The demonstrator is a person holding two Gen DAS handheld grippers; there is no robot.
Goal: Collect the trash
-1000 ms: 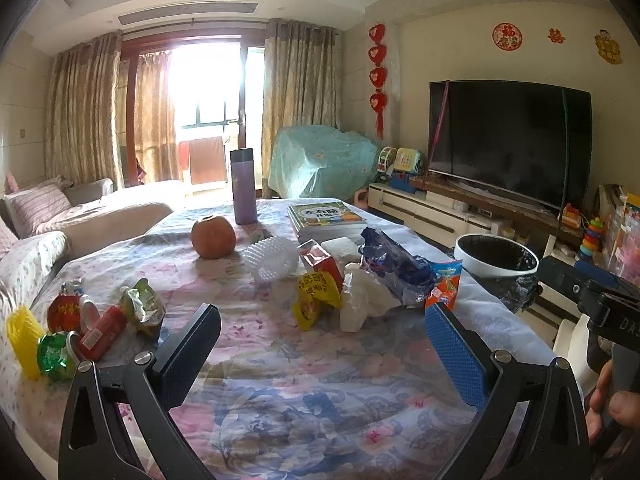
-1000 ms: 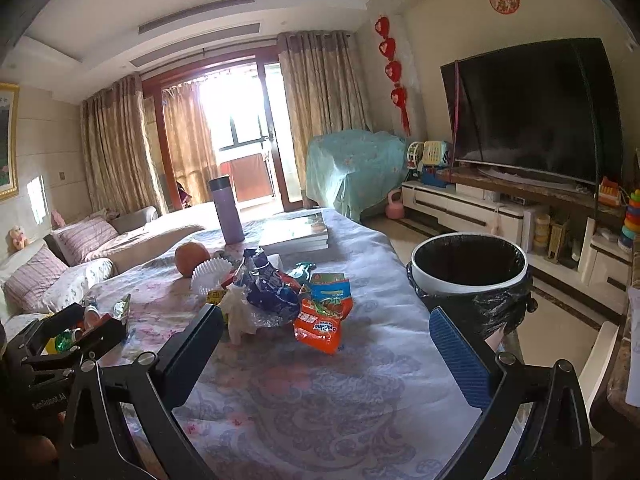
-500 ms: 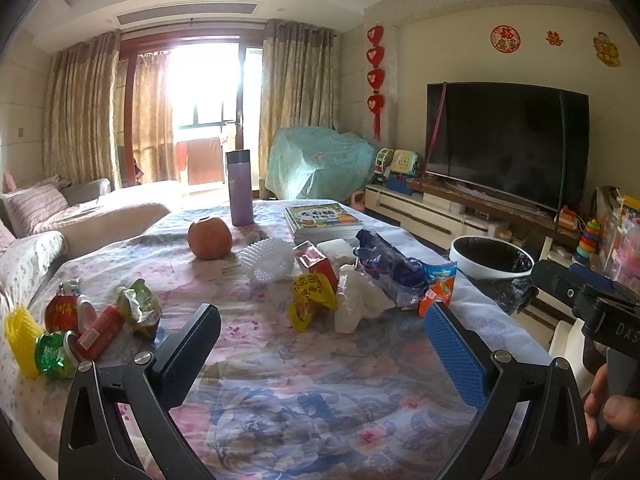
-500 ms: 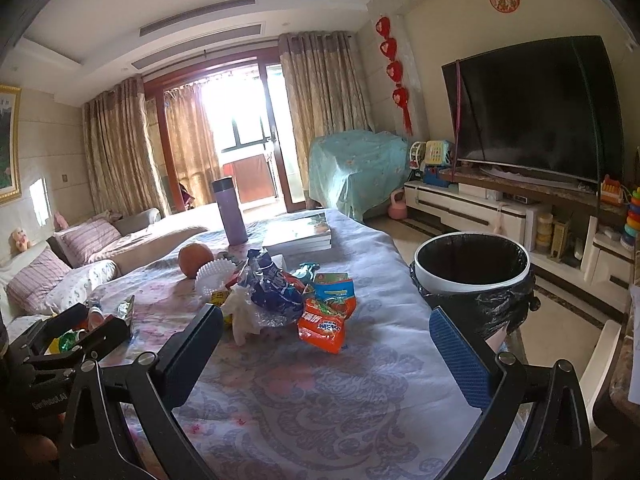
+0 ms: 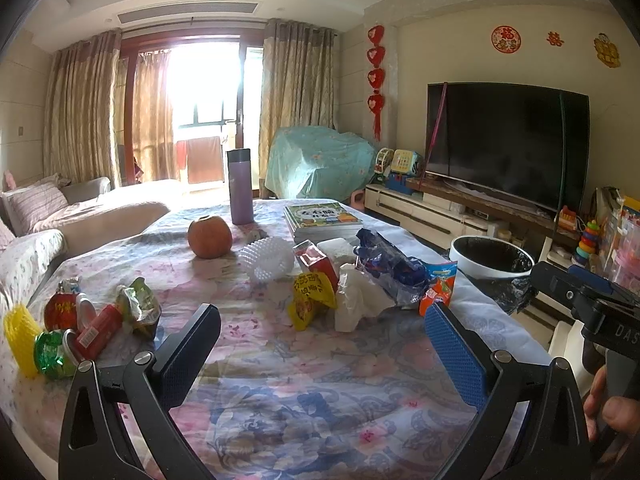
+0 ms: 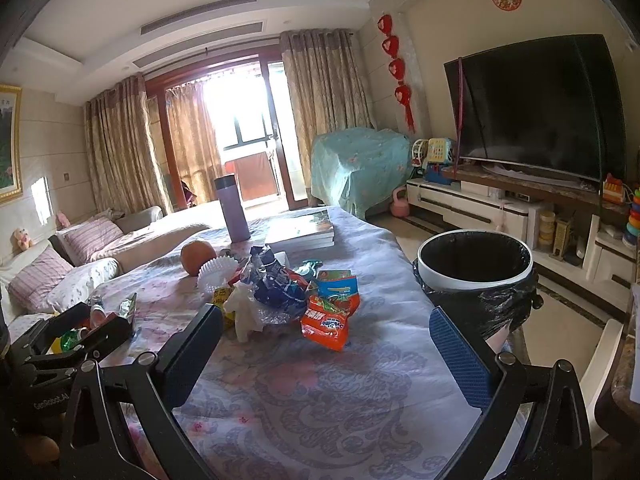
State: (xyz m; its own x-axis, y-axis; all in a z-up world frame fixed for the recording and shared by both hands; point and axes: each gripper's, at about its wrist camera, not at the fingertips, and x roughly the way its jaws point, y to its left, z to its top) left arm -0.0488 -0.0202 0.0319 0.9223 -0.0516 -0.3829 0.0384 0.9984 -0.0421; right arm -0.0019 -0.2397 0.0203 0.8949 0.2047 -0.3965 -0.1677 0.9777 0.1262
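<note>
Your left gripper (image 5: 320, 344) and right gripper (image 6: 324, 344) hover spread and empty over bare tablecloth (image 6: 320, 400). The orange snack packet (image 6: 328, 318) lies flat ahead, long axis toward the table's right edge, near the bin (image 6: 476, 256).

Home living room: sofa (image 5: 92, 216), curtained balcony door (image 5: 200, 116), wall television (image 5: 506, 142), toys (image 5: 400, 162), cloth-covered table (image 5: 320, 380).

Wrapper pile (image 5: 360, 280) mid-table (image 5: 280, 380), apple (image 5: 210, 237) behind it, flask (image 5: 239, 187) farther back, books (image 5: 322, 218) right of flask; bin (image 6: 476, 264) beside table's right edge.
</note>
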